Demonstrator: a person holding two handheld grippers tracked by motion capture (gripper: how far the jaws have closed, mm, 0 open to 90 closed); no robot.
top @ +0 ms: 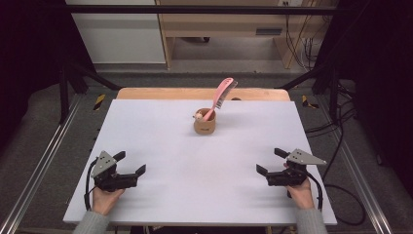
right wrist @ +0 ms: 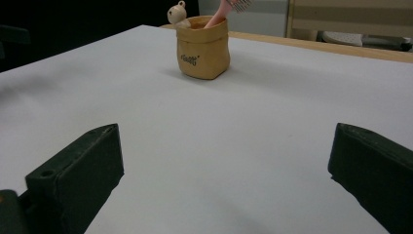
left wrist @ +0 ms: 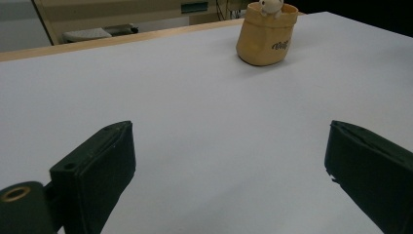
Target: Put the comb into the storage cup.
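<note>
A small tan cup-shaped pouch point(top: 204, 124) stands upright toward the back middle of the white table top point(top: 160, 146). A pink comb point(top: 221, 95) leans out of it up and to the right, and a little cream figure point(top: 197, 117) peeks over its left rim. The pouch point(left wrist: 267, 34) is far ahead in the left gripper view, and the pouch point(right wrist: 203, 47) with the comb handle point(right wrist: 217, 17) is far ahead in the right gripper view. My left gripper point(top: 130, 163) rests open at the near left. Over at the near right, my right gripper point(top: 270, 161) is open too. Both hold nothing.
The white top lies on a wooden table point(top: 195, 92) whose edge shows at the back. Metal rails point(top: 44, 156) run along both sides. Cables point(top: 341, 161) trail on the floor at the right. A wooden cabinet point(top: 229, 24) stands behind the table.
</note>
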